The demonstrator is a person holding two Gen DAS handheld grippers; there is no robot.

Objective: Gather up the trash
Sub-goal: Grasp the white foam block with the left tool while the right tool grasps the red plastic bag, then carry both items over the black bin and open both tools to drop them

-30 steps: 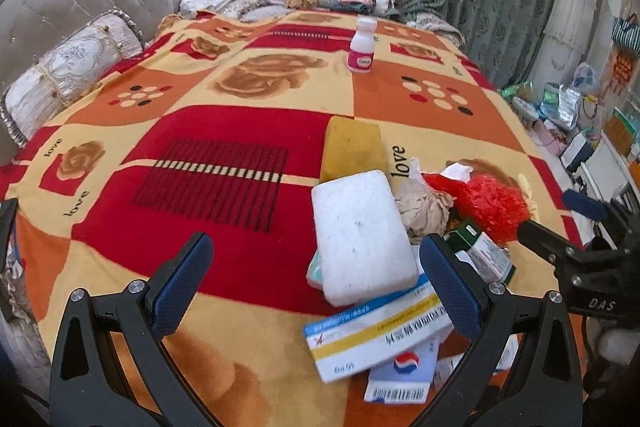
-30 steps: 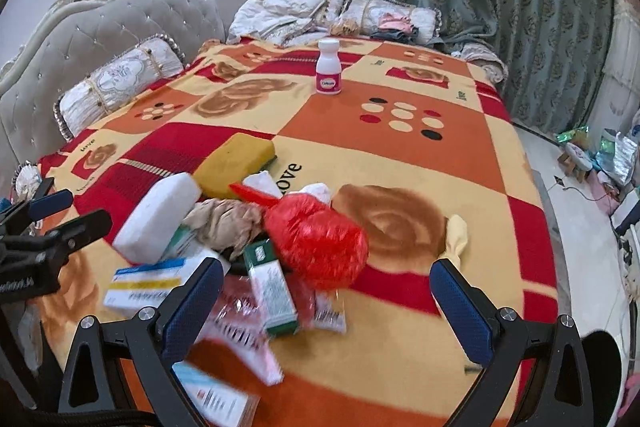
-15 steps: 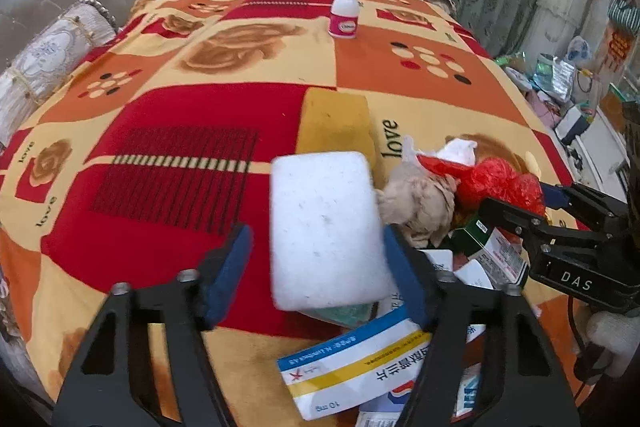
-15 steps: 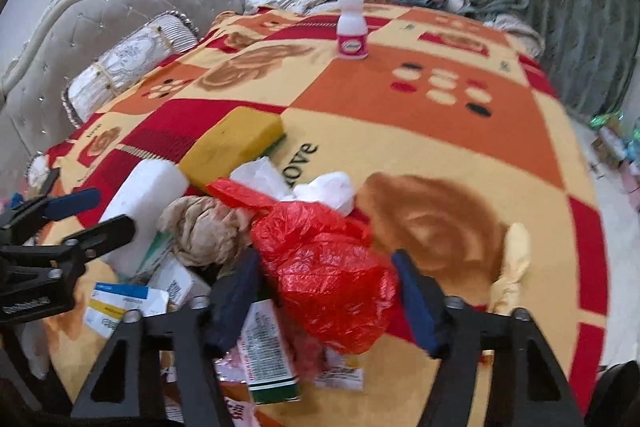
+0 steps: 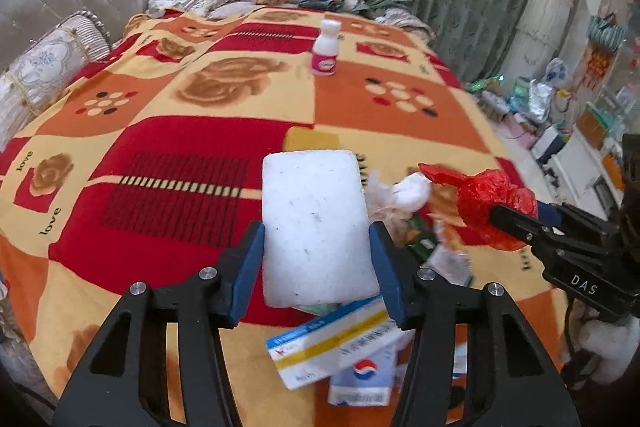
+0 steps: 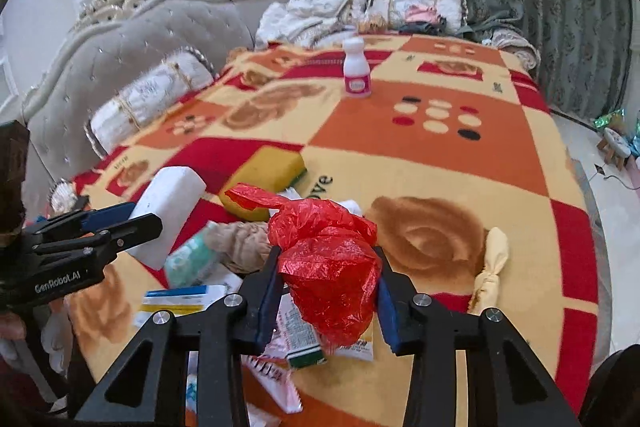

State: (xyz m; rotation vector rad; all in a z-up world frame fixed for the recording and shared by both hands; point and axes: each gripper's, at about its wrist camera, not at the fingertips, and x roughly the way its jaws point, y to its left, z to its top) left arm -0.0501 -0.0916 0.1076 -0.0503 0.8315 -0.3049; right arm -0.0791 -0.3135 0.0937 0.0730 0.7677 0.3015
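Both grippers closed on trash from the pile on the bed

Left gripper point(image 5: 316, 259): jaws have just been closing and now clamp the white foam block point(image 5: 316, 227) between the blue pads, one pad on each long side. Block points away from the camera, its near end over a blue-and-yellow box point(image 5: 332, 347) and a flat packet with a round red-white-blue logo point(image 5: 362, 377).

Right gripper point(image 6: 326, 291): jaws have just been closing; they now pinch the crumpled red plastic bag point(image 6: 328, 267), which bulges above and below the pads. Under it lie a small green-and-white carton point(image 6: 306, 347) and printed wrappers.

Rest of the pile on the blanket point(image 6: 440, 163): yellow sponge point(image 6: 264, 175), crumpled brown paper point(image 6: 240, 243), twisted cream wrapper point(image 6: 490, 275) well to the right. A white bottle with pink label point(image 6: 356, 71) stands upright far up the bed, well apart from the pile
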